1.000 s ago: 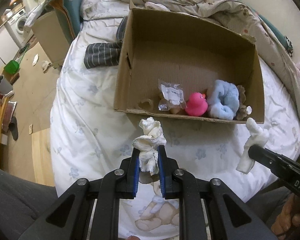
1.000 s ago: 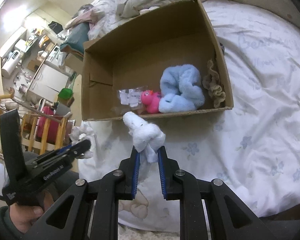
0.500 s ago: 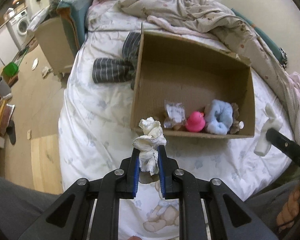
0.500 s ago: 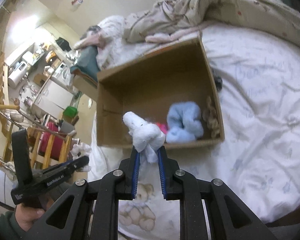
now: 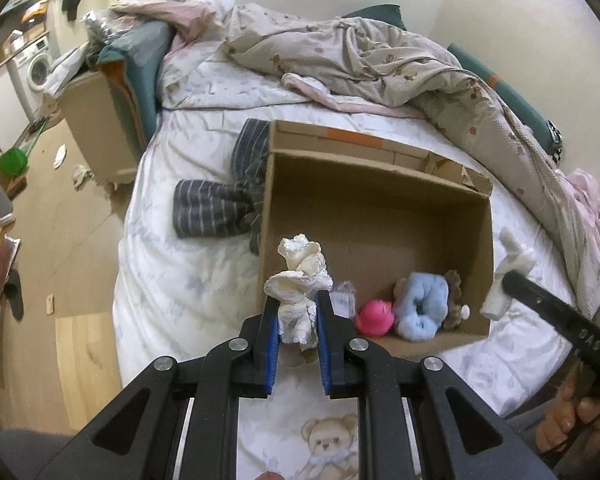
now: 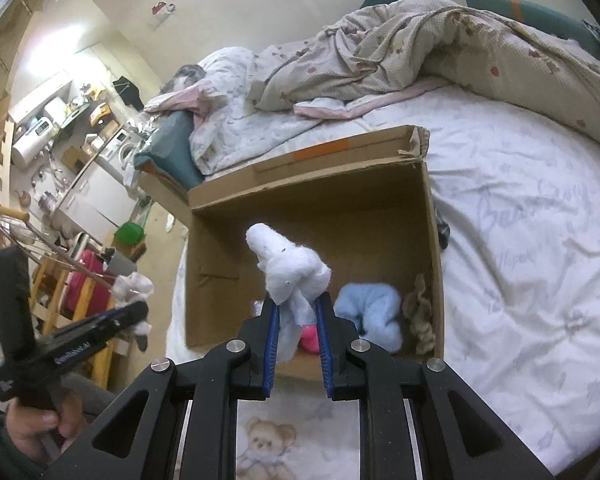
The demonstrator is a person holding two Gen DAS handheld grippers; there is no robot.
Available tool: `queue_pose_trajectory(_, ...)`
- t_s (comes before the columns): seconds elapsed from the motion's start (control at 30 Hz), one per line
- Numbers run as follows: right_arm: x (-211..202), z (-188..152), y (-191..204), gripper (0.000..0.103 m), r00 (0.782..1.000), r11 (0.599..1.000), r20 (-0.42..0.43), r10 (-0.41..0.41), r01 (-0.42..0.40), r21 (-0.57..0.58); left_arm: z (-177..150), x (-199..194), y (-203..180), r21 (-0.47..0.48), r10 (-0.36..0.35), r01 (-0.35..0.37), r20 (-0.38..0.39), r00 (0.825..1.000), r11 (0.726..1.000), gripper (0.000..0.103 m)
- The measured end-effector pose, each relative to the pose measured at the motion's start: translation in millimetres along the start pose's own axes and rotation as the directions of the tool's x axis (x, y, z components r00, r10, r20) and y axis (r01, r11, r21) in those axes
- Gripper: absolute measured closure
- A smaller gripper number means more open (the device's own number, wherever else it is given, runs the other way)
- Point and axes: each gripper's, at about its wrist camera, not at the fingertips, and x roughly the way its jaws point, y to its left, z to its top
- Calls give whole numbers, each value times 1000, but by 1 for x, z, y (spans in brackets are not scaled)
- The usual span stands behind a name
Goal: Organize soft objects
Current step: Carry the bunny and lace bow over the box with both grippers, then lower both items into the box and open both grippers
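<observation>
While above the cardboard box [image 5: 380,216], left claw [image 5: 298,316] clamped on cream lace cloth [image 5: 300,280], right claw [image 6: 298,320] on white fluffy cloth [image 6: 288,268].

Soft, warm indoor light, brightest glare upper left; fisheye bending and dark vignette at edges.

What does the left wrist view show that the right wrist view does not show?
Only the left wrist view shows the striped dark cloth beside the box and the clear packet inside it. Only the right wrist view shows the wooden rack by the bed. Both show the cardboard box, the blue fluffy item, the left hand-held gripper shut on cream cloth, and the right hand-held gripper shut on white fluff.
</observation>
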Motion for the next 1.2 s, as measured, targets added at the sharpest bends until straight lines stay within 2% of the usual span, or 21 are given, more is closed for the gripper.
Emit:
queue_pose_trajectory(0.17,19,1,-11,83,1000,1000,3,-17,17,12,8,29,-11,39,9,-9,-11,1000,999,88)
queue_pose_trajectory(0.3,39,-4,-14,83,998,999,-44,-43,44,16,3,55,-17,58,-4,5,-26,1000,998,88)
queue_pose_trajectory(0.43,54,-9,-13,83,994,998,-90,-64,64,1,-4,70,-20,39,-17,19,-44,999,999,87)
queue_pose_trajectory(0.57,66,-11,-15,83,991,998,-121,-63,65,11,-4,73,-28,80,-8,10,-33,999,997,87)
queue_pose_trajectory(0.73,73,-12,-18,83,987,998,-148,-59,64,26,-6,81,-24,69,-22,26,-64,998,997,87)
queue_pose_trajectory(0.93,83,-13,-19,83,982,998,-187,13,-2,63,-7,88,-25,68,-46,53,-99,994,996,83)
queue_pose_trajectory(1.2,88,-16,-18,83,978,997,-206,27,-12,75,-10,85,-33,105,-51,61,-100,994,993,78)
